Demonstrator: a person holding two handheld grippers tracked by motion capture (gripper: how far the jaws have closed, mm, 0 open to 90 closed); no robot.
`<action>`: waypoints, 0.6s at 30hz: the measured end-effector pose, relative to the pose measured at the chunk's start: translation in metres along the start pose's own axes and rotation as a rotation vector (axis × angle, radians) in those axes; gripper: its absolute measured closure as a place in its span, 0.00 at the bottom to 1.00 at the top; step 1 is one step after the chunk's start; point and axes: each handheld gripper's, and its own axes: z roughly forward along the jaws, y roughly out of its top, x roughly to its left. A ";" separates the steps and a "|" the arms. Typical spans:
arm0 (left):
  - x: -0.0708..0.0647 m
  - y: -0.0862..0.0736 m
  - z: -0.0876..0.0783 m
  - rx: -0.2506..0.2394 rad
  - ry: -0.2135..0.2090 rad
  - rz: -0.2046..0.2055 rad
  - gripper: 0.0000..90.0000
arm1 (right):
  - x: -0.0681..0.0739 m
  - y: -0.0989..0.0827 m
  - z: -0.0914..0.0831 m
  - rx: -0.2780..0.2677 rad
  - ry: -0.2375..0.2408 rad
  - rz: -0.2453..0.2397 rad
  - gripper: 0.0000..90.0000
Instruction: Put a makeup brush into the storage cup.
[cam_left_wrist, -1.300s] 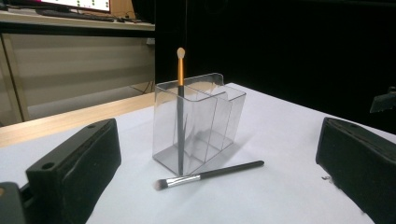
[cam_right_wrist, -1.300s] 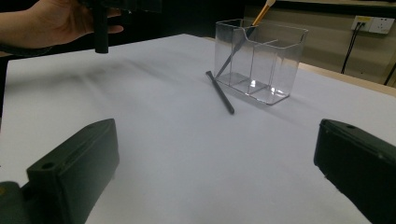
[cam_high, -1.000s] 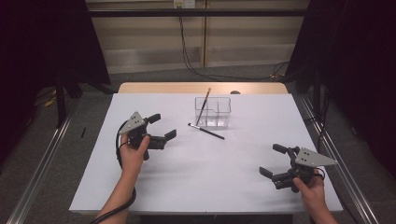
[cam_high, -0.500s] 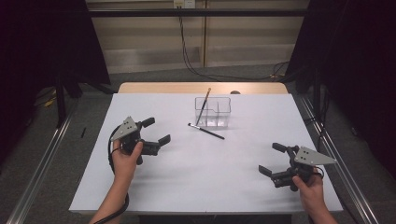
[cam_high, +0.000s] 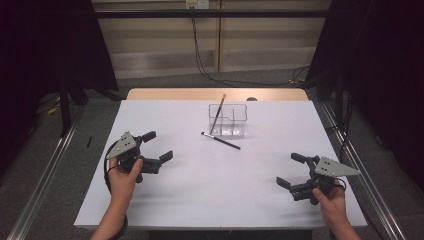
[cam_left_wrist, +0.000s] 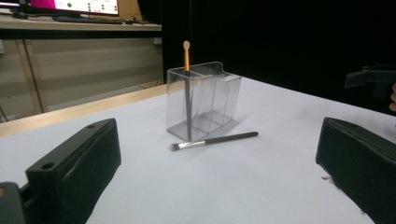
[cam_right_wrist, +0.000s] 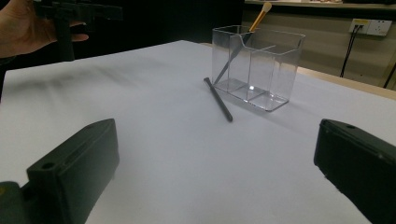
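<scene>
Clear organizer is already holding one brush; second brush is lying beside it while left gripper and right gripper are hovering wide open, empty.

No legible text, label, brand, number or sign appears on any surface; the monitor at the upper left of the left gripper view shows only coloured patches too small and blurred to read.
</scene>
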 end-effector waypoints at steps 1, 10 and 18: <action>0.001 -0.001 -0.002 0.002 0.000 -0.003 0.00 | 0.000 0.000 0.000 -0.002 -0.001 0.000 0.00; 0.001 -0.003 -0.010 -0.001 0.015 -0.005 0.00 | 0.000 0.001 0.001 -0.003 -0.002 0.000 0.00; 0.001 -0.004 -0.016 0.010 0.032 0.001 0.00 | -0.001 0.001 0.001 -0.004 -0.004 0.004 0.00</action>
